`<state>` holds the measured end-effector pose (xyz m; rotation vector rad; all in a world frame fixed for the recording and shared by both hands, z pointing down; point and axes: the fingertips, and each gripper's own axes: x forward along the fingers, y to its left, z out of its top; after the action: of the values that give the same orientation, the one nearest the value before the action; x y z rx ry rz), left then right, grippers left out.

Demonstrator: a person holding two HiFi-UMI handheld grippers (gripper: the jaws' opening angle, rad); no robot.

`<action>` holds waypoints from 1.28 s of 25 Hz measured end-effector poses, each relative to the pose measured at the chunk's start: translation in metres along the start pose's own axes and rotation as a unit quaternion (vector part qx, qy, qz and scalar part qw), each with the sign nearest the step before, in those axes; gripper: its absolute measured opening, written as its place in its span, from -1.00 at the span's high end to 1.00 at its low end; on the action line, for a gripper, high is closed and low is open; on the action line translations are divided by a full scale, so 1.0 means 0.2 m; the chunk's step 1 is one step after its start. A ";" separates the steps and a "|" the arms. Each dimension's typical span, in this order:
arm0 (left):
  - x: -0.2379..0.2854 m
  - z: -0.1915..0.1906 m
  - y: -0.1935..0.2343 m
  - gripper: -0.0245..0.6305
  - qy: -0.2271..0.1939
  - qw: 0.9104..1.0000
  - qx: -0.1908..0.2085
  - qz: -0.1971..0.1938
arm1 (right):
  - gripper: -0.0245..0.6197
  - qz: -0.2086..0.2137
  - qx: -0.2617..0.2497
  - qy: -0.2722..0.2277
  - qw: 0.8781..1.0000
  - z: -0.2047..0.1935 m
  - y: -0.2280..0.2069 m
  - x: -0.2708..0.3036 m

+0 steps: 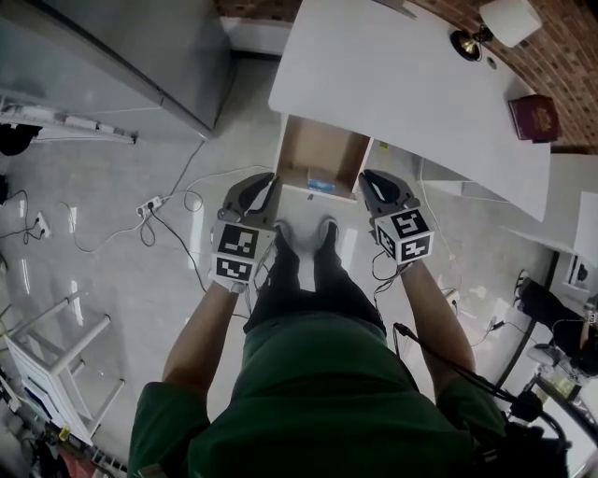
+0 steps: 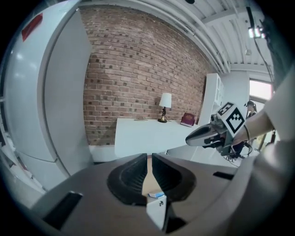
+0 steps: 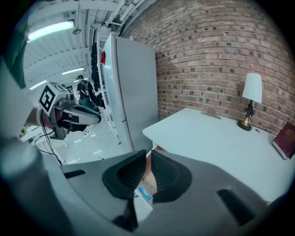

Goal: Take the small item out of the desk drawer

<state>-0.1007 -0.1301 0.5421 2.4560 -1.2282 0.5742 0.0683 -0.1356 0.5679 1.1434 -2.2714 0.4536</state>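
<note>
The desk drawer (image 1: pixel 291 140) stands pulled out from under the white desk (image 1: pixel 402 84), its wooden bottom showing. A small blue-and-white item (image 1: pixel 320 185) lies at the drawer's near edge; it also shows behind the jaws as the item (image 2: pixel 156 195) and the item (image 3: pixel 144 192). My left gripper (image 1: pixel 271 179) hovers by the drawer's near left corner, jaws together, nothing in them. My right gripper (image 1: pixel 366 177) hovers by the near right corner, jaws a narrow slit apart and empty. From each gripper's own camera I see the left gripper (image 2: pixel 148 159) and the right gripper (image 3: pixel 148 156).
A tall grey fridge (image 1: pixel 140 56) stands left of the desk. A lamp (image 1: pixel 495 23) and a red book (image 1: pixel 534 117) sit on the desk's far side. Cables and a power strip (image 1: pixel 149 205) lie on the floor at left. My feet (image 1: pixel 304 233) are just before the drawer.
</note>
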 end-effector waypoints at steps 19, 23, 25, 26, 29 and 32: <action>0.34 -0.42 -0.10 0.84 0.082 0.997 -0.013 -0.004 | 0.77 0.089 -0.046 0.094 0.991 -0.50 -0.05 0.43; 0.38 -0.51 -0.12 0.84 0.090 0.996 -0.018 -0.007 | 0.76 0.120 -0.073 0.114 0.983 -0.58 0.00 0.51; 0.40 -0.54 -0.13 0.84 0.093 0.995 -0.022 -0.008 | 0.74 0.133 -0.086 0.128 0.979 -0.64 0.01 0.55; 0.41 -0.56 -0.14 0.84 0.094 0.995 -0.025 -0.008 | 0.73 0.139 -0.093 0.135 0.977 -0.66 0.01 0.56; 0.43 -0.61 -0.14 0.84 0.098 0.995 -0.034 -0.008 | 0.70 0.154 -0.111 0.155 0.970 -0.75 0.02 0.62; 0.45 -0.67 -0.15 0.84 0.102 0.994 -0.042 -0.010 | 0.69 0.167 -0.125 0.174 0.962 -0.83 0.03 0.68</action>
<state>-0.0548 -0.1120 0.6978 2.2730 -1.1229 0.7334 0.0498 -0.1307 0.7829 0.5083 -2.1337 0.4394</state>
